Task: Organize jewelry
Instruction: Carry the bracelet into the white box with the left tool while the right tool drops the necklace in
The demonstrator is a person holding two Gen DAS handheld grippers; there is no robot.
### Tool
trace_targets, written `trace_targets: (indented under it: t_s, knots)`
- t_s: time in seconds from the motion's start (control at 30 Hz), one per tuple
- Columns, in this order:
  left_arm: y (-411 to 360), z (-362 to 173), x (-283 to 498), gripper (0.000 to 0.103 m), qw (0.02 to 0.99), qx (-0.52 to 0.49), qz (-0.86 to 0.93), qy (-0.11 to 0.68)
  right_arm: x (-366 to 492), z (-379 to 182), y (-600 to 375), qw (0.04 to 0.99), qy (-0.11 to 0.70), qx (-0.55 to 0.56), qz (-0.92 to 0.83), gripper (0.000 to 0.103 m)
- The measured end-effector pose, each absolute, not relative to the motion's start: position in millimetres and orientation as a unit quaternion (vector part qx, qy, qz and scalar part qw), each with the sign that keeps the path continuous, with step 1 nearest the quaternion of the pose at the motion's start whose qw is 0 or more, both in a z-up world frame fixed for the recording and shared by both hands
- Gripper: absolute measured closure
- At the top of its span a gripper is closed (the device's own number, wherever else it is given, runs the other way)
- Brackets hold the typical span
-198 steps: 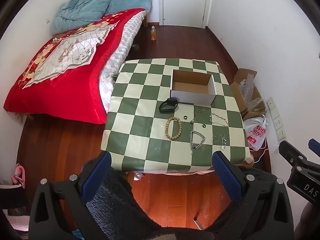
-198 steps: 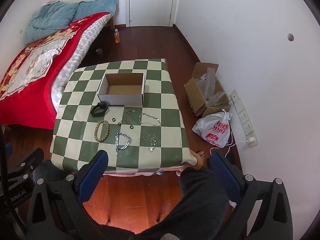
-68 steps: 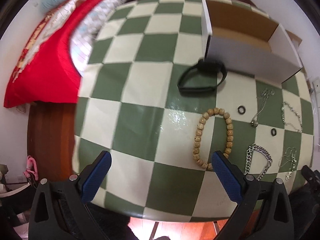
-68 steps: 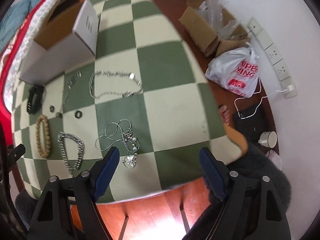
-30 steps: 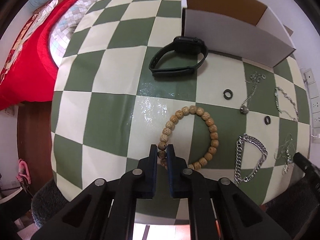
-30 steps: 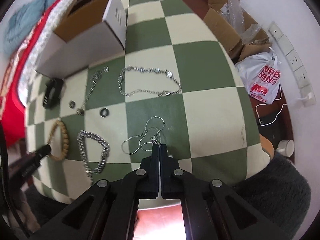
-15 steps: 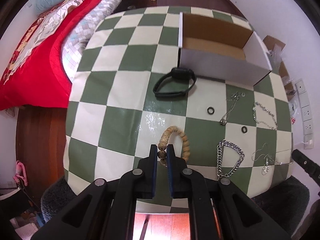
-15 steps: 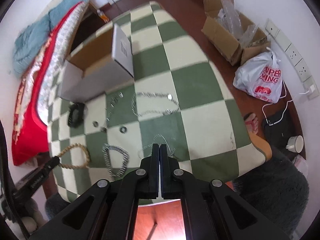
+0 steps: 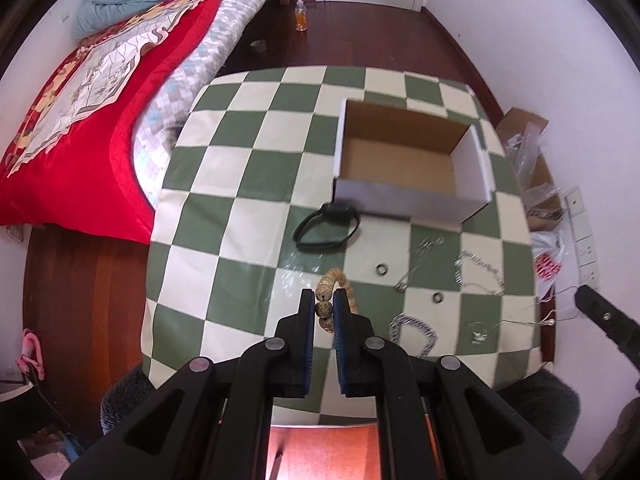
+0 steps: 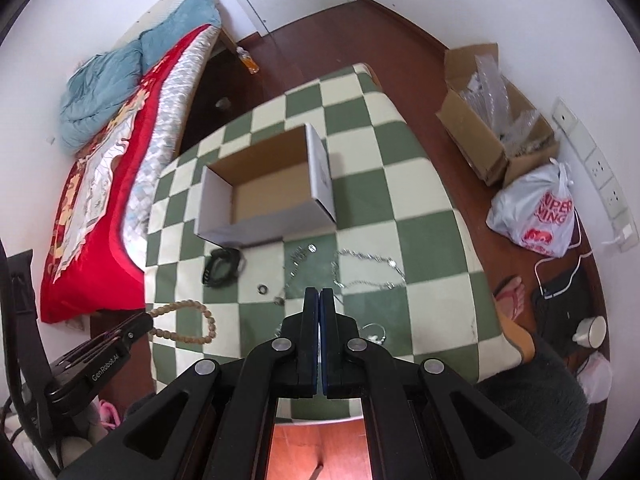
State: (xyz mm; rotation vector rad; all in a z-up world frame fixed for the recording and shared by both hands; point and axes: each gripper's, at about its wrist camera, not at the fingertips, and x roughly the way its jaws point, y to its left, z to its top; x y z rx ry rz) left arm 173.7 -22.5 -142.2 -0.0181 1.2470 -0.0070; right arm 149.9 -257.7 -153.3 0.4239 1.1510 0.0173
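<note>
While my left gripper (image 9: 324, 309) is pinching the wooden bead bracelet (image 10: 188, 322), I am seeing its jaws clamped on two or three mottled tan beads, with the loop of round, light-brown beads hanging raised over the near part of the green-and-cream checkered surface (image 9: 224, 208). My right gripper (image 10: 321, 298) is showing its jaws pressed together, and a thin silver chain necklace (image 9: 520, 322) is trailing from its tip, with small pendants dangling above the surface's right edge. Lying on the surface are a black wristband (image 9: 326, 226) just in front of the open cardboard box (image 9: 404, 168), two small dark rings (image 9: 383, 269), a slim silver chain (image 9: 418, 264), a longer silver necklace (image 9: 480, 272) and a chunky silver curb-link bracelet (image 9: 416, 330) near the front edge. I am finding the box's brown interior bare, its outer walls white.
</note>
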Motion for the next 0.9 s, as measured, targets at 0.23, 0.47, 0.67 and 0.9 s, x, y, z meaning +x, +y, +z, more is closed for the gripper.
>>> trace_targets:
  t_s: [0.23, 0.47, 0.67, 0.9]
  knots:
    - [-37.1, -99.6, 203.7, 0.097, 0.827, -0.017, -0.028, 0.561, 177.8, -113.4, -247.9, 0.837, 0.516, 0.182, 0.023, 0.103]
    - [-44.4, -61.2, 245.7, 0.097, 0.84, -0.019, -0.048, 0.54, 220.3, -53.9, -240.5, 0.864, 0.473, 0.171, 0.034, 0.103]
    - [-43.4, -43.1, 290.9, 0.097, 0.847, -0.015, -0.047, 0.53, 264.0, -18.0, -235.3, 0.876, 0.451, 0.168, 0.04, 0.103]
    - [-44.4, -59.8, 335.8, 0.097, 0.833, -0.024, -0.056, 0.549, 314.7, -36.3, -220.5, 0.863, 0.48, 0.15, 0.038, 0.103]
